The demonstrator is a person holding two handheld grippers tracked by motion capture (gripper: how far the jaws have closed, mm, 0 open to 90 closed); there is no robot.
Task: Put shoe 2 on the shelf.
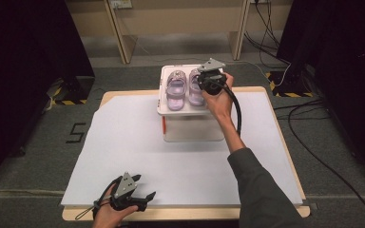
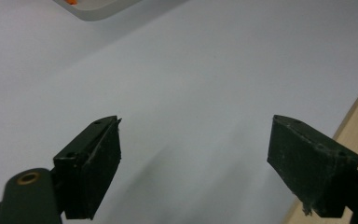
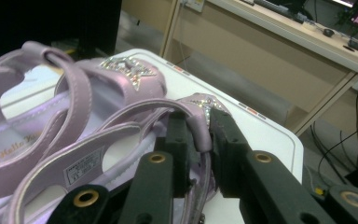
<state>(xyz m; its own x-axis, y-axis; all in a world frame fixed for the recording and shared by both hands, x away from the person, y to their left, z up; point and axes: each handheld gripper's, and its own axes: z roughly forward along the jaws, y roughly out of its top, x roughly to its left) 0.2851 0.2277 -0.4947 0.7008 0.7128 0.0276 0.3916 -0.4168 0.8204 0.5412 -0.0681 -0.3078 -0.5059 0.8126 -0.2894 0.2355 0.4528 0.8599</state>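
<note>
My right claw (image 3: 200, 140) is pinched on the heel strap of the right-hand sandal (image 3: 135, 154), the lilac band squeezed between the two black jaws. My own right gripper view shows that grip plainly; from the high view my hand (image 1: 218, 97) and the grey plate cover it, and I can only tell that the right claw (image 1: 204, 80) sits over the near end of that sandal (image 1: 196, 90).

The high view gives what my close view cannot: both sandals lie side by side, toes away from me, on a white tray (image 1: 164, 102) that rests on a white box (image 1: 190, 128) at the far middle of the desk (image 1: 180, 156). The other sandal (image 1: 176, 90) lies just left of the gripped one (its star-shaped rhinestone trim reads clearly only from my right gripper view).

My left claw (image 1: 145, 197) rests well short of the tray, near the desk's front edge. Its jaws are spread wide, with only the pale desk sheet (image 2: 191, 84) between them (image 2: 193, 163).
</note>
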